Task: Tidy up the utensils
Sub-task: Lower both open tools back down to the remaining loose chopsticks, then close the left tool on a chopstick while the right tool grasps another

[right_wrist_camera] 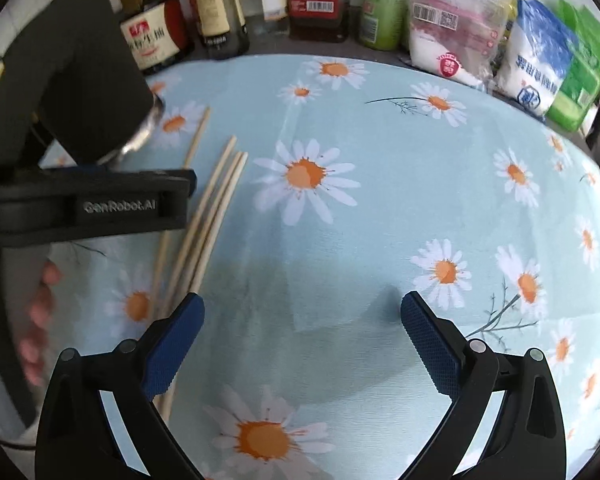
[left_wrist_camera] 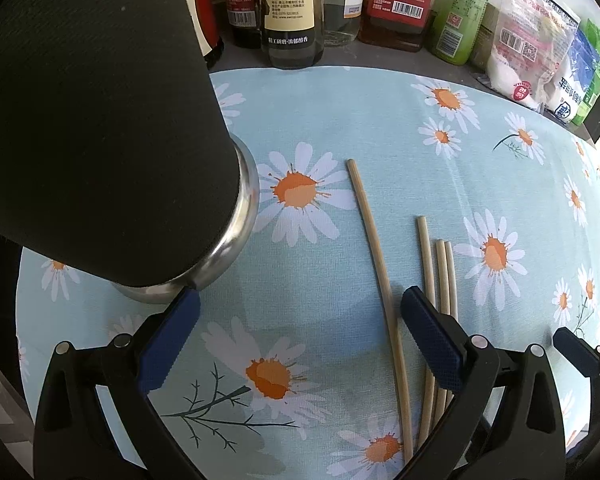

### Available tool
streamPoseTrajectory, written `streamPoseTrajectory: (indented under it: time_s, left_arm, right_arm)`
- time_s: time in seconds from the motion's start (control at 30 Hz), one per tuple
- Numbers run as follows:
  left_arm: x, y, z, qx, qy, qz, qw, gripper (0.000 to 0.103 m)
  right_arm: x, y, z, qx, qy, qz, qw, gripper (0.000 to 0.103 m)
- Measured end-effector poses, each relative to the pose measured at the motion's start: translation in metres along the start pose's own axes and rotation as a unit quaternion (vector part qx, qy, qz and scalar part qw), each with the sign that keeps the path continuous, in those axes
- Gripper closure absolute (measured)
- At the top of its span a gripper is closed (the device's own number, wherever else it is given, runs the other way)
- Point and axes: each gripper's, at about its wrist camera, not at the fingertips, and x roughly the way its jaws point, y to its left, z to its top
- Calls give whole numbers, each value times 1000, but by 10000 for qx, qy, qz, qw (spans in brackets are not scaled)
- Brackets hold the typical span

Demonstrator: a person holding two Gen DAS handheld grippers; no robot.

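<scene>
Nearest the lens in the left wrist view: blue pads of the left gripper [left_wrist_camera: 300, 308] at the bottom of the frame, spread wide apart and holding nothing, one at lower left, one at lower centre-right. Between and just past them, four pale wooden chopsticks [left_wrist_camera: 428, 300] on a daisy-print cloth [left_wrist_camera: 340, 120]: one long stick [left_wrist_camera: 376, 264] running from mid-frame down to the bottom edge, three more bunched just right of it, passing under the right-hand pad. At upper left, a big black cylinder with a shiny steel base [left_wrist_camera: 236, 236], probably the utensil holder, standing on the cloth, well left of the sticks. Along the top edge, sauce bottles [left_wrist_camera: 288, 12] and seasoning bags [left_wrist_camera: 532, 44]. Seen from the right wrist: right gripper [right_wrist_camera: 302, 312] likewise spread open and empty, over bare cloth at lower centre. Chopsticks [right_wrist_camera: 216, 200] at left of frame, fanning from upper centre-left down toward the left blue pad. Left tool body, marked GenRobot.AI, crossing mid-left above them; black holder [right_wrist_camera: 80, 80] at upper left; blurred fingers of a hand [right_wrist_camera: 40, 312] at the far left edge. Likely light, stiff and thin, these sticks, apt to roll or slide on smooth cloth and to pivot if pinched at a tip; best taken across the middle, pads square to the length, ideally one at a time.
</scene>
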Motion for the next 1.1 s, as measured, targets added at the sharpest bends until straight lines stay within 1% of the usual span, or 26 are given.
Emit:
streamPoseTrajectory:
  time_s: [0.07, 0.13, 0.2, 0.23, 0.3, 0.33, 0.37, 0.4, 0.47, 0.53, 0.6, 0.63, 0.73, 0.8, 0.87, 0.9, 0.93, 0.97, 1.0, 1.03, 1.07, 1.1]
  left_arm:
    - [0, 0, -1, -8, -20, 0, 10000, 5]
    - [-1, 0, -2, -7, -26, 1, 10000, 5]
    - [-1, 1, -2, -4, -32, 1, 10000, 5]
    - [-1, 1, -3, -5, -37, 2, 10000, 5]
    - [-1, 1, -3, -2, -46, 3, 10000, 5]
    - [-1, 1, -4, -3, -48, 3, 10000, 5]
    - [-1, 2, -4, -4, -52, 3, 10000, 5]
    - [-1, 2, -3, -3, -52, 3, 10000, 5]
    - [-2, 2, -4, 8, -58, 3, 10000, 5]
    - [-2, 2, -4, 23, -63, -3, 10000, 5]
    - [-4, 2, -5, 23, -83, -10, 10000, 5]
    - [-5, 3, -7, 32, -127, -17, 9999, 5]
    - [-7, 4, -12, 84, -228, -55, 9997, 5]
    - [-10, 7, -16, 86, -270, -67, 9996, 8]
    - [-14, 9, -20, 78, -300, -62, 9995, 17]
    - [-17, 10, -22, 84, -309, -72, 9995, 21]
    - [-20, 12, -23, 109, -317, -91, 9994, 27]
    - [-23, 13, -26, 162, -314, -122, 9993, 35]
    - [-27, 13, -29, 239, -311, -154, 9991, 40]
    - [-31, 13, -34, 321, -313, -194, 9988, 50]
    - [-35, 15, -40, 374, -305, -240, 9985, 59]
    - [-37, 18, -43, 380, -291, -270, 9985, 63]
  right_arm:
    - [-4, 1, 0, 7, -101, 59, 9999, 9]
    - [-7, 5, 0, -99, -127, 201, 9997, 9]
    - [-9, 6, 2, -73, -153, 311, 9994, 9]
    - [-8, 7, 3, -76, -139, 269, 9995, 9]
    - [-1, 10, 3, -157, -62, 0, 9999, 8]
    - [0, 11, 2, -151, -58, 76, 9998, 8]
    - [0, 13, 0, -119, -47, 13, 9999, 8]
    - [1, 15, 0, -127, -16, -148, 9998, 8]
    - [0, 14, -3, -63, -44, -264, 9996, 8]
    - [0, 14, -7, 3, -54, -280, 9996, 8]
    - [0, 13, -7, -107, -22, -269, 9996, 9]
    - [1, 11, -7, -141, 18, -175, 9997, 8]
    - [2, 5, -3, -319, 44, -74, 9995, 9]
    - [1, 2, -1, -404, 4, -34, 9992, 18]
    - [-2, 1, 1, -575, -77, 51, 9983, 45]
    - [-4, 1, 3, -690, -83, 116, 9975, 55]
    - [-4, 0, 5, -749, -82, 171, 9970, 59]
    - [-4, -1, 6, -775, -89, 186, 9968, 72]
    - [-4, -4, 7, -812, -124, 171, 9965, 83]
    - [-4, -6, 9, -833, -131, 176, 9963, 89]
    - [-4, -7, 11, -858, -125, 184, 9961, 98]
    - [-3, -9, 12, -912, -125, 163, 9956, 98]
